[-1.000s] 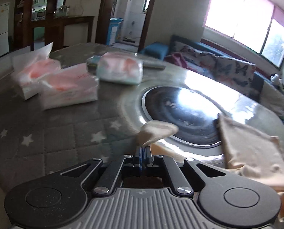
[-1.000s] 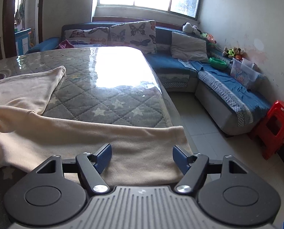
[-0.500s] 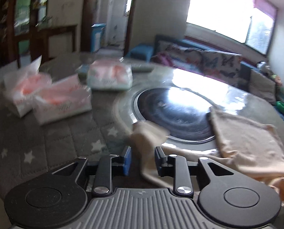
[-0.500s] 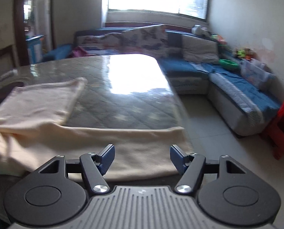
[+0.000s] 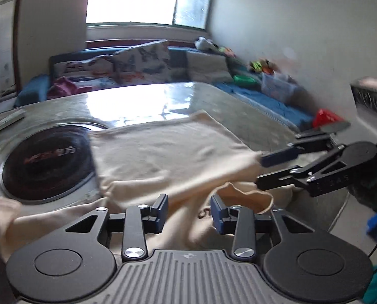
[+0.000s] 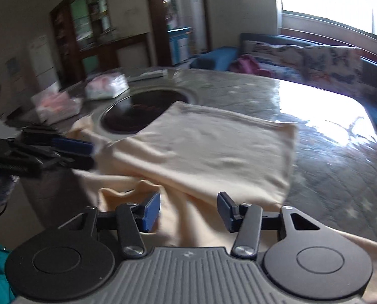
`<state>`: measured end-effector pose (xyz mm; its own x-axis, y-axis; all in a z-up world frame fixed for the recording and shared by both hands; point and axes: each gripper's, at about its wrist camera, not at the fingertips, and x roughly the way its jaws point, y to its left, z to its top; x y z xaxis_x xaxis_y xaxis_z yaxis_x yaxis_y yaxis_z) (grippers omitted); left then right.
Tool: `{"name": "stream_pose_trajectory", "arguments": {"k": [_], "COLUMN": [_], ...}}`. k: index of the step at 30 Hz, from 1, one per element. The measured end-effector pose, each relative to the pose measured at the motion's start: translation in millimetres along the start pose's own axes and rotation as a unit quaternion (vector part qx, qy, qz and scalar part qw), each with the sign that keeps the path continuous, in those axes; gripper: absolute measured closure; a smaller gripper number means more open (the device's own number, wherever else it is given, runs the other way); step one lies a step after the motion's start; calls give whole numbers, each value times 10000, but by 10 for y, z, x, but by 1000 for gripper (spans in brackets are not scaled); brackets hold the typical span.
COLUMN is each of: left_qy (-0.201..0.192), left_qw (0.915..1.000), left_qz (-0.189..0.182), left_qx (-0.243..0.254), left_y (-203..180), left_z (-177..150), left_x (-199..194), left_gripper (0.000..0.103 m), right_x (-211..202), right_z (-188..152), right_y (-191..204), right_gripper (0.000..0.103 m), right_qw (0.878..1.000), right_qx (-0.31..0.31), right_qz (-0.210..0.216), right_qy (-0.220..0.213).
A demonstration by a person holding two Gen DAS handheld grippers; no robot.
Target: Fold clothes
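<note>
A cream garment (image 5: 168, 152) lies part-folded on the table, its far half doubled back over the near half; it also shows in the right wrist view (image 6: 213, 147). My left gripper (image 5: 189, 211) is open and empty, low over the garment's near edge by the neck opening (image 5: 246, 197). My right gripper (image 6: 188, 210) is open and empty over the garment's near edge. Each gripper shows in the other's view: the right (image 5: 274, 167) at the garment's right side, the left (image 6: 82, 152) at its left side.
A round dark cooktop (image 5: 49, 162) is set into the table (image 6: 327, 136), partly under the garment. Tissue packs (image 6: 105, 86) sit on the far side. A sofa with cushions (image 5: 143, 63) runs behind. A red stool (image 5: 325, 117) stands on the floor at right.
My left gripper has opened, let go of the garment's sleeve end and swung right toward the window. My right gripper has swung left toward the cooktop. Both now face the garment's near edge.
</note>
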<state>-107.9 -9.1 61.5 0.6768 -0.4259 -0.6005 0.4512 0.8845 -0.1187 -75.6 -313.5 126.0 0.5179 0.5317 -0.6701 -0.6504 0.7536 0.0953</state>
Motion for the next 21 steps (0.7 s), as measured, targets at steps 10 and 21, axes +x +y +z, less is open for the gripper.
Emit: {"name": "stream_pose_trajectory", "arguments": {"k": [10, 21], "left_qy": [506, 26], "left_qw": [9968, 9938], "left_qz": [-253, -701], "left_qx": [566, 859], "left_y": [-125, -233], "left_z": [-116, -180], "left_x": [393, -110], "left_gripper": [94, 99], "right_x": [343, -105], "right_z": [-17, -54], "right_y": [230, 384], "right_gripper": [90, 100], "right_qw": [9972, 9945], "right_qx": [-532, -906], "right_qz": [66, 290], "right_qy": [513, 430]}}
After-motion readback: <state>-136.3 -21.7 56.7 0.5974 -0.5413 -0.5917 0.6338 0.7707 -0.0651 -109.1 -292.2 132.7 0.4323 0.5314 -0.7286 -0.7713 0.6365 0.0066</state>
